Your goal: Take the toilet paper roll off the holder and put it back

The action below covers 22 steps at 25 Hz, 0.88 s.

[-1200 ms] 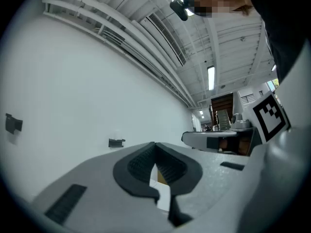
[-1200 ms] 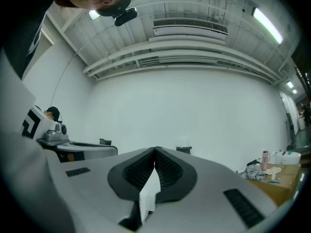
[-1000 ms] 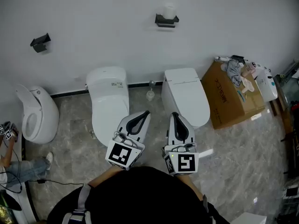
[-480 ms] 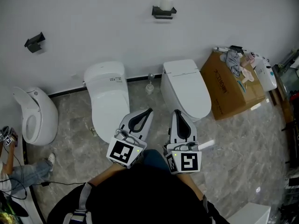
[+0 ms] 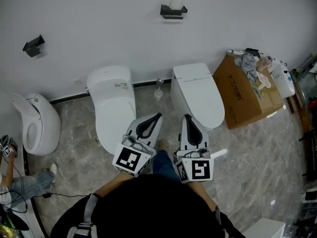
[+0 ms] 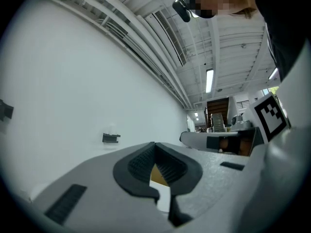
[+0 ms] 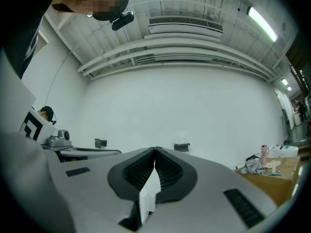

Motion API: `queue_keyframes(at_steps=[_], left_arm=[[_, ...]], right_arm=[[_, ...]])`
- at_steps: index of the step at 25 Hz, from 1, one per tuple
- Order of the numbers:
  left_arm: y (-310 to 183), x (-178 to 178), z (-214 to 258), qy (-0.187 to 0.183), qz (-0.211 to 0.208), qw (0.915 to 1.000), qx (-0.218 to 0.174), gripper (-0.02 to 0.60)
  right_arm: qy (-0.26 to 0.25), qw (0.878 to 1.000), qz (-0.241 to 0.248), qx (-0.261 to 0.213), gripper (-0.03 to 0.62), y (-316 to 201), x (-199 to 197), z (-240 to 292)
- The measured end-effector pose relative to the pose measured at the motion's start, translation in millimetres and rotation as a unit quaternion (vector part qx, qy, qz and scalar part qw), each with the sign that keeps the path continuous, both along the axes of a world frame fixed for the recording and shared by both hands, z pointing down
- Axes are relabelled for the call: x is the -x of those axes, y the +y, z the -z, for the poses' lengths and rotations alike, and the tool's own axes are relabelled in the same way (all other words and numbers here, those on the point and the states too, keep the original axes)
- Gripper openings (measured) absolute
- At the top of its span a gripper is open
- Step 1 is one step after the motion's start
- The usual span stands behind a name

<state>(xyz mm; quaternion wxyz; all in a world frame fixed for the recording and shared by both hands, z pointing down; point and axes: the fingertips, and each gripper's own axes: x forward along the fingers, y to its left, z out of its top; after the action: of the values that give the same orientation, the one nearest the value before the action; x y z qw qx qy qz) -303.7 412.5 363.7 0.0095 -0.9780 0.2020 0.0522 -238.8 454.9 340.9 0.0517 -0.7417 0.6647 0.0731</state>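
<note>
The white toilet paper roll (image 5: 174, 0) stands on a black holder (image 5: 173, 11) high on the white wall, above the right toilet. In the right gripper view the roll (image 7: 181, 140) on its holder (image 7: 181, 147) lies far ahead, just right of my jaws. It shows only faintly in the left gripper view, where the holder (image 6: 111, 138) is a small dark mark. My left gripper (image 5: 158, 116) and right gripper (image 5: 186, 117) are held close to my body, side by side, both shut and empty, far from the roll.
A second, empty black holder (image 5: 33, 44) hangs on the wall at left. Two white toilets (image 5: 111, 103) (image 5: 197, 95) stand against the wall, and a urinal (image 5: 34, 125) is at far left. A cardboard box (image 5: 245, 100) with clothes and bottles sits right. Someone's leg (image 5: 25, 180) lies at lower left.
The view has shifted a little toward the wall, and my foot now shows between the grippers. Both grippers stay shut near my body.
</note>
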Motion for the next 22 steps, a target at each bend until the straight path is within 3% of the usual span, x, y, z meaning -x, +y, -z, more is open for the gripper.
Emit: queue_keyframes(at_steps=[11,22], left_arm=[[-72.8,-66.4,9.6,0.007,0.018,0.9998,-0.010,0.006],[-143.7,-126.1,19.3,0.005,0.057,0.9984,0.006,0.006]], right_arm=[[0.002,1.000,0.014,0.009,0.023,-82.7,-73.7,0.5],[0.002,0.999,0.049,0.015,0.023,-162.4,-138.6,10.2]])
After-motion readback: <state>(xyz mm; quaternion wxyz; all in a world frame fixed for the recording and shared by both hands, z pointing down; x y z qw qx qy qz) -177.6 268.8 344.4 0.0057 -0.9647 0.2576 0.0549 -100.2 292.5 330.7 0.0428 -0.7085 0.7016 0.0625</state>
